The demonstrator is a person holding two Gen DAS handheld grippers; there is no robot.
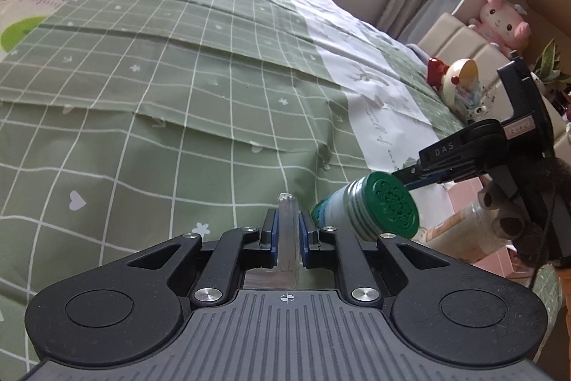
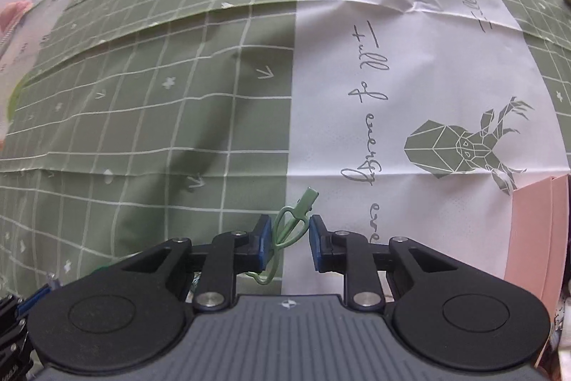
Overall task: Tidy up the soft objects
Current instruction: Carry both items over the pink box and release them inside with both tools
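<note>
**A:** What lies nearest the lens in the left wrist view?

**B:** The left gripper (image 1: 288, 224). Its blue-padded jaws stand narrow and clamp a clear plastic strip (image 1: 287, 231), apparently the rim or handle of a transparent container; its full form cannot be told.

**A:** And beside it?

**B:** Just to the right, a white cylindrical jar with a ribbed neck and a dark green embossed lid (image 1: 392, 206), lying tilted above the near right edge of the bed. The right gripper (image 1: 410, 176) reaches in from the right, its tips at the lid's upper rim; from this view, contact cannot be confirmed.

**A:** What does the right wrist view show?

**B:** The right gripper's jaws are partly open, with a thin green plastic loop (image 2: 292, 224) between them. The loop touches the left pad; the right pad stands clear of it.

**A:** Where are the soft objects?

**B:** A pink plush toy (image 1: 501, 20) sits on the cream padded headboard (image 1: 460, 41), well apart from both grippers. A round white figure with a red bow (image 1: 453, 81) rests at the far right edge of the green checked bedspread (image 1: 178, 77).
</note>
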